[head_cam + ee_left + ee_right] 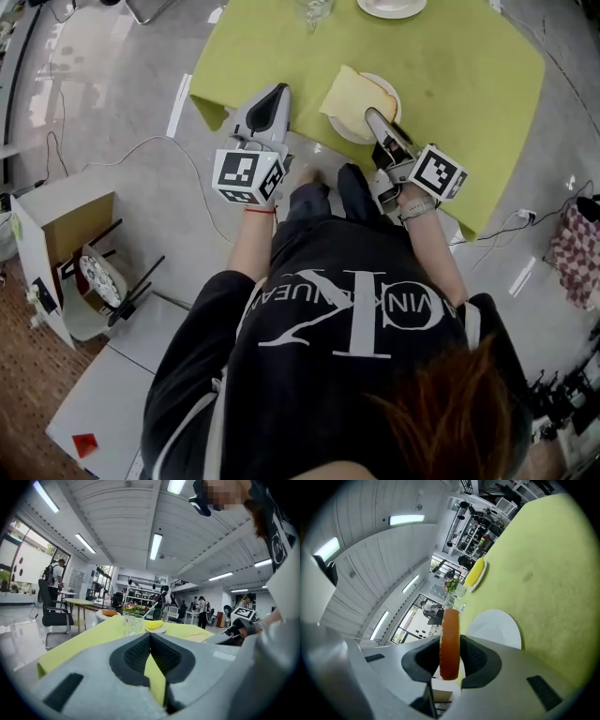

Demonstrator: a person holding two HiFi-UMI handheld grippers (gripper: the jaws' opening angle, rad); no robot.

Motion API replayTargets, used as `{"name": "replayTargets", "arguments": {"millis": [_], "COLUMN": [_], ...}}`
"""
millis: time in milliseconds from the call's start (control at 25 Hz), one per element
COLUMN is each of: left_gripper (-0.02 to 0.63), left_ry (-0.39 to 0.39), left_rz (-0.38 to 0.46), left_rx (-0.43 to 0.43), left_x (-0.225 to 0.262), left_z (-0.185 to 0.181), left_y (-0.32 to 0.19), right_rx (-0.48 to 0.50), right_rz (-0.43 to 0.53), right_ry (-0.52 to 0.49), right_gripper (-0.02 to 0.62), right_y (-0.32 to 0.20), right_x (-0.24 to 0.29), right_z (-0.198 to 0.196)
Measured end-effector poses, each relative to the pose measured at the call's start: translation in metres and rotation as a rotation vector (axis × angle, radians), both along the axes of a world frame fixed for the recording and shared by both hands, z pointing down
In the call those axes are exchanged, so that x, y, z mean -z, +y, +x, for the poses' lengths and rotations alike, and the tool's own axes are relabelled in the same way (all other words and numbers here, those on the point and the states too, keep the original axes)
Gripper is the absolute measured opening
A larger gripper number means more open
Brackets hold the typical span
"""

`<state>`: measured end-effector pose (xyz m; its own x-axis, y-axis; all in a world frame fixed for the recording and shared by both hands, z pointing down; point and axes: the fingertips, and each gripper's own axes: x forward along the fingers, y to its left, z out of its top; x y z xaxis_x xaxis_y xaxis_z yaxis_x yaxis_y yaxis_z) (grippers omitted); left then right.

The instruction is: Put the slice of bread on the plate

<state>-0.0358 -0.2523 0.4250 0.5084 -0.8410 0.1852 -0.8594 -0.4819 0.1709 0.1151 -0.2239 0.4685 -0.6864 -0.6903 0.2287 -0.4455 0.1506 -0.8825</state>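
Observation:
A pale slice of bread (352,94) with a brown crust is clamped upright in my right gripper (376,116), which is shut on it. The slice hangs tilted over the small white plate (391,93) on the yellow-green tablecloth (469,103). In the right gripper view the bread (450,641) shows edge-on between the pads, and the white plate (496,628) lies just beyond and right of it. My left gripper (276,95) hovers at the table's near edge, left of the plate. Its jaws (150,637) are shut with nothing in them.
A drinking glass (317,9) and a second plate (391,7) holding a yellow food item (475,573) stand at the table's far side. On the floor to the left are a cardboard box (56,244) and cables. The person's legs are close against the near table edge.

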Motion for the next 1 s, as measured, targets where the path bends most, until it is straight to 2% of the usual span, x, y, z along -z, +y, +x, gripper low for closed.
{"name": "replayTargets", "arguments": {"millis": [80, 160, 400, 600, 840, 1000], "left_gripper": [0.008, 0.008, 0.008, 0.008, 0.008, 0.008], "left_ry": [0.002, 0.006, 0.012, 0.013, 0.012, 0.015], "left_rz": [-0.002, -0.002, -0.01, -0.012, -0.016, -0.014], "left_rx": [0.007, 0.008, -0.021, -0.046, -0.06, -0.065], "left_x": [0.0, 0.0, -0.004, -0.004, -0.006, -0.004], "left_z": [-0.001, -0.003, 0.004, 0.011, 0.011, 0.008], "left_y": [0.0, -0.001, -0.004, -0.007, -0.008, -0.007], "right_rx": [0.023, 0.03, 0.172, 0.286, 0.324, 0.335], "right_rz": [0.011, -0.027, -0.016, -0.006, -0.013, -0.02], "right_ry": [0.009, 0.086, 0.293, 0.407, 0.512, 0.557], "right_gripper": [0.091, 0.108, 0.218, 0.322, 0.38, 0.39], "right_y": [-0.002, -0.001, 0.005, 0.013, 0.018, 0.023], "right_x": [0.003, -0.005, -0.018, -0.023, -0.03, -0.031], "right_z": [-0.002, 0.001, -0.005, -0.012, -0.01, -0.007]}}
